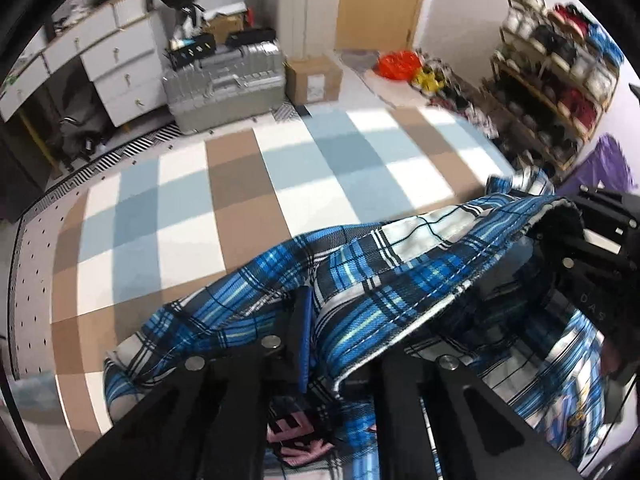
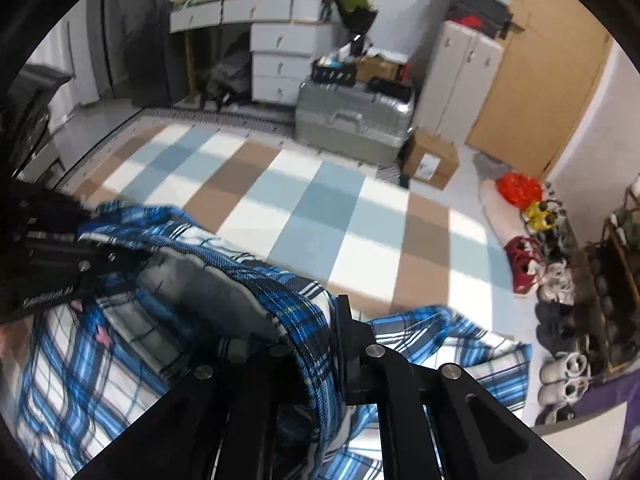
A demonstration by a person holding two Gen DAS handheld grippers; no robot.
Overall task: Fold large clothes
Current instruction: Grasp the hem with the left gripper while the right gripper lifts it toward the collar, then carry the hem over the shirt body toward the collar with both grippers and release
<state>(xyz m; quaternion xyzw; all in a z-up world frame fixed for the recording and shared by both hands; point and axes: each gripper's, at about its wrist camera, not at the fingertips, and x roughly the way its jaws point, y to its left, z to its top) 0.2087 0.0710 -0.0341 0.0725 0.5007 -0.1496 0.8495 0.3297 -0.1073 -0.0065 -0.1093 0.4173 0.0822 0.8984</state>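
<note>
Both the left tongs [image 1: 316, 344] and the right tongs [image 2: 316, 344] are clamped on the blue plaid shirt [image 1: 400, 280], which lies crumpled on the checkered mat [image 1: 224, 184], so folding has barely begun.

My left gripper [image 1: 320, 344]: black, angled steeply down, jaws clamped on fold of blue plaid shirt [image 1: 380, 280]. My right gripper [image 2: 320, 344]: black, also tilted down, jaws pinched on hem of same shirt. Each gripper shows at edge of other's view: right one at far right of left camera, left one at far left of right camera, both gripping same hem.
</note>
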